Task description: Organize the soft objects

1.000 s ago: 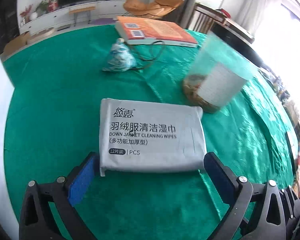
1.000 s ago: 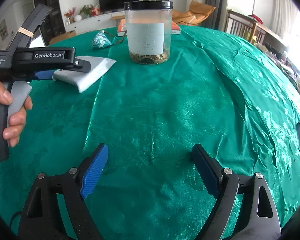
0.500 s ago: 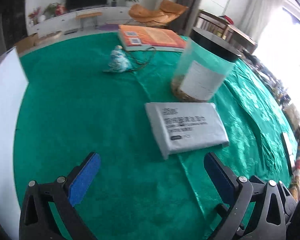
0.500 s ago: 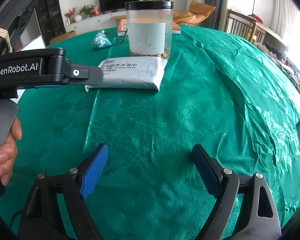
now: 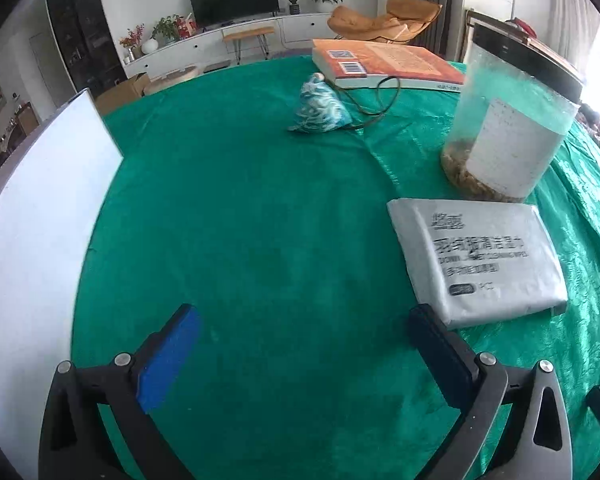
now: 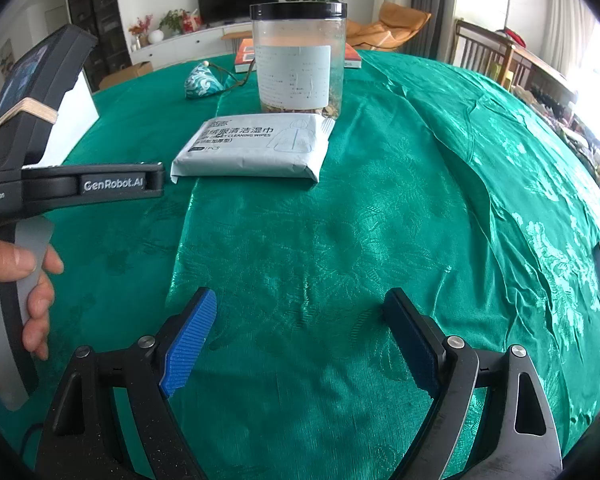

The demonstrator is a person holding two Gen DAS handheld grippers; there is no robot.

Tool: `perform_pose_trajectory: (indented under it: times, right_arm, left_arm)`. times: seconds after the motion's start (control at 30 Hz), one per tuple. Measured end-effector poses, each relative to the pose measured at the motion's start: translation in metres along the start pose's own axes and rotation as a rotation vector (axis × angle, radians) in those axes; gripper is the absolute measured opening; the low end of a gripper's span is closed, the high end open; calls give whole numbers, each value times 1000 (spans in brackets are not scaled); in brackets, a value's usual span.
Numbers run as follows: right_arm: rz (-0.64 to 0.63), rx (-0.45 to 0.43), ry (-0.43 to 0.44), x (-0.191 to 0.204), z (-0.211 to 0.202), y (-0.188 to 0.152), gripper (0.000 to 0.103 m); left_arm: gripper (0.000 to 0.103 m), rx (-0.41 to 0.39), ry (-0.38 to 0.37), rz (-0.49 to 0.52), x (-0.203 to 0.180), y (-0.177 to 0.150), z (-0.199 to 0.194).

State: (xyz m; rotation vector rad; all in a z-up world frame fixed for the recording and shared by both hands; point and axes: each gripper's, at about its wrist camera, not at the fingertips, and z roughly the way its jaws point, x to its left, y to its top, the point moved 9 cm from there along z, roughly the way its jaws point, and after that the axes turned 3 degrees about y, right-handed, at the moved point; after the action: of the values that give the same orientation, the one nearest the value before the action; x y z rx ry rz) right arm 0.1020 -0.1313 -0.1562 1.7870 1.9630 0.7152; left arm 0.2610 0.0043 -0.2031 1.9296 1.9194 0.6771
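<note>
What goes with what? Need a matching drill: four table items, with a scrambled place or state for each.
Items:
1. wipes pack
2. jar
3. pouch
4. book

Places/states:
a. orange cover, at the far edge
b. flat on the cloth, just in front of the jar
c. upright, black lid, paper label
d. blue-white patterned, cord attached, near the book

Pairs: 1-b, 2-c, 3-d, 4-a
</note>
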Motion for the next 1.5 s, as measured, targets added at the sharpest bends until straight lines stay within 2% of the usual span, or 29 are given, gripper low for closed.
perform_pose_trajectory:
  times: [0.1,0.17,0.2,0.27,0.43,0.5,0.57,0.67,1.5]
  right_arm:
    - [0,0,0,0,0,0,88]
    - [0,0,0,0,0,0,88]
    - [0,0,1,0,0,0,88]
    - [0,-1,1,0,0,0,88]
    - [0,-1,1,0,0,0,88]
    - [0,-1,1,0,0,0,88]
    - [0,-1,1,0,0,0,88]
    - [1,-1,2,0,-1,0,88]
    - [1,-3,3,1,-1,0,88]
  left_arm:
    - [102,14,-161,74,-46,-4,-7]
    - [102,-1,-237,130,-67,-7,-16]
    - [102,1,-242,135,-68,-10,-18]
    - [102,8,-204,115,-56,-12,-18]
    - [103,-13,-90,-2,4,-11,-12]
    - [103,6,-85,-58,22,-15,-5]
    - [103,-11,-74,-75,31,-17,-4]
    - [103,-24,-50,-48,28,-20,-3]
    - [103,-32,-57,-44,26,-21,-2]
